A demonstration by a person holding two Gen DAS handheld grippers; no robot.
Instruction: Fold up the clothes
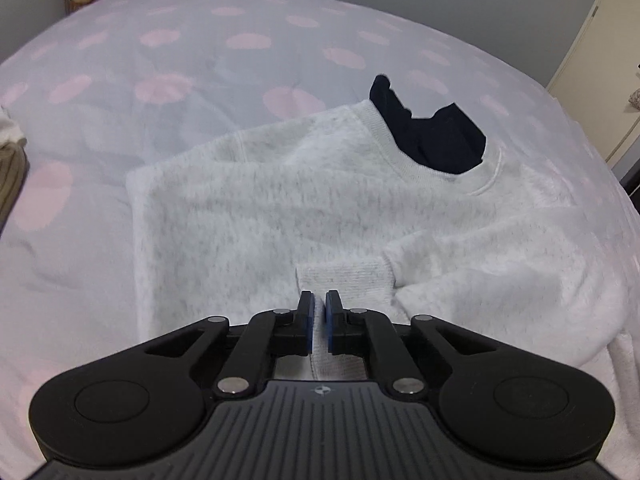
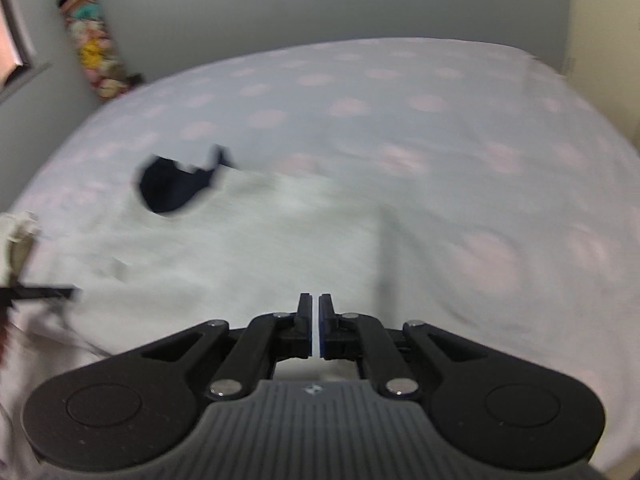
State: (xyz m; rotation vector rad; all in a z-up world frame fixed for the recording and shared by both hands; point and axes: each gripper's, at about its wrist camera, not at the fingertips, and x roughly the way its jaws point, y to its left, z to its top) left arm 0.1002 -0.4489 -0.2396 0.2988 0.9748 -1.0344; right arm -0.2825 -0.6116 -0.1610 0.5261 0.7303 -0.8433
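Note:
A light grey sweatshirt (image 1: 260,200) lies flat on the bed, its dark navy neck lining (image 1: 432,136) toward the far right. One sleeve is folded across the body, with its ribbed cuff (image 1: 344,280) just ahead of my left gripper (image 1: 319,300). That gripper is shut on a ribbed edge of the sweatshirt, and white fabric shows between its blue pads. In the blurred right wrist view the sweatshirt (image 2: 260,240) and its navy lining (image 2: 172,188) lie ahead and to the left. My right gripper (image 2: 315,300) is shut over the near edge, with a thin white strip between its pads.
The bed (image 1: 160,60) has a pale sheet with pink spots (image 2: 440,140) and runs wide to all sides. A beige garment (image 1: 10,168) lies at the left edge. Plush toys (image 2: 88,40) hang in the far left corner. A cream cabinet (image 1: 592,60) stands on the right.

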